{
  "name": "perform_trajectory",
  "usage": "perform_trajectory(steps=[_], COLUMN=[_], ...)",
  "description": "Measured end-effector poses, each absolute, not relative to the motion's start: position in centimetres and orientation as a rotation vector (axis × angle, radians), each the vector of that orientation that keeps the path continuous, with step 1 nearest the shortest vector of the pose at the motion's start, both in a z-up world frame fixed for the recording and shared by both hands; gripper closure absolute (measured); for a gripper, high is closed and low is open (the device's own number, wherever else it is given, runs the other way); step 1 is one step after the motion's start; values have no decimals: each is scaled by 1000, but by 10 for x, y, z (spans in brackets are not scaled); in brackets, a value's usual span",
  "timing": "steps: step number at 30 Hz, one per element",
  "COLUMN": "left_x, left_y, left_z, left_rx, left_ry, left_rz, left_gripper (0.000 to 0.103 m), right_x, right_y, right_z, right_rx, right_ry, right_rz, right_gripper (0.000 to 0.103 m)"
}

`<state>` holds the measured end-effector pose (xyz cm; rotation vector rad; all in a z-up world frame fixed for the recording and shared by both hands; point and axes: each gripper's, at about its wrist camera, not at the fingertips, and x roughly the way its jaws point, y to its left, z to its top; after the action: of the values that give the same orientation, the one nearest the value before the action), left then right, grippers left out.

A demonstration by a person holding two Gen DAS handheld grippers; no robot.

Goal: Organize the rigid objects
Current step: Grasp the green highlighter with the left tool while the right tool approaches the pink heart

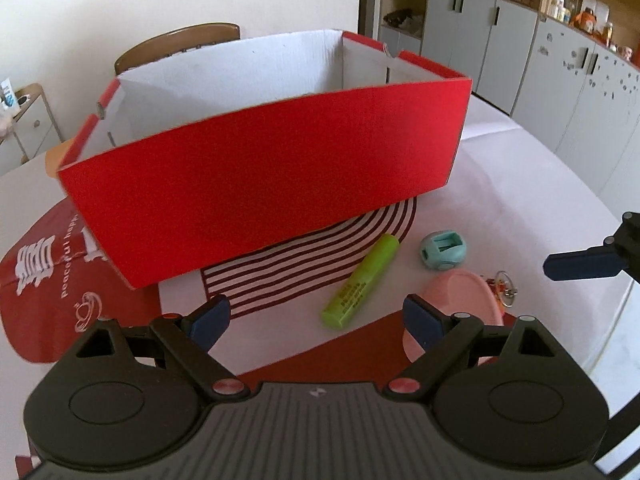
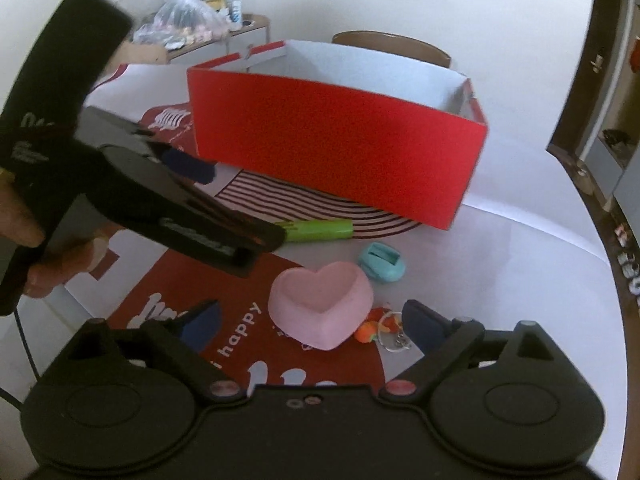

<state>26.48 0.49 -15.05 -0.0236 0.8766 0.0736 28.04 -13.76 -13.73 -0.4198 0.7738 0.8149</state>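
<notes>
left gripper point(image 1: 316, 320) spread, nothing between the fingers. right gripper point(image 2: 312, 330) spread, pink heart dish point(image 2: 320, 308) in the gap, no contact seen. red box point(image 1: 260, 176) fills centre of the left view, open top. below it on the table point(image 1: 520, 184): green marker point(image 1: 362, 282), teal sharpener point(image 1: 443, 254), keyring point(image 2: 384, 328) lower right by the dish.

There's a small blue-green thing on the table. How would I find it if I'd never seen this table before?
Start at the big red box on the white table. In front of it lies a lime green marker, and just right of the marker's tip sits the teal gadget. It is small, rounded and slotted on top, unlike the larger pink heart-shaped dish nearby.
</notes>
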Motion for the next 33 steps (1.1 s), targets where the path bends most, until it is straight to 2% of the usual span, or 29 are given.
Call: perform_trajectory(steps=[12,15,20,25,27,29,31,33], left_x=[290,294,296,296,296,300,300,300], left_y=[-1,-4,-7,-13,-16,-22,-24,-25], left_z=[-172,-174,-174,-172,-171,-172,-172,-171], left_rx=[4,19,6,18,24,30,28,25], left_ry=[913,922,908,898,900,903,905,906], left_rz=[56,43,18,-7,-12,-11,-15,-14], left_gripper=[10,30,42,63,71,76,83,86], right_x=[292,293,293,289,288,289,289,287], right_y=[-126,-125,-121,-120,-120,-118,-118,-118], right_z=[-157,-158,-162,-165,-164,-164,-164,-163], right_rx=[-474,-487,-502,-525,-538,-548,-547,-548], right_ry=[794,794,799,789,780,772,777,775], right_rz=[861,876,892,903,900,894,896,895], right_gripper=[15,15,17,19,24,30,30,30])
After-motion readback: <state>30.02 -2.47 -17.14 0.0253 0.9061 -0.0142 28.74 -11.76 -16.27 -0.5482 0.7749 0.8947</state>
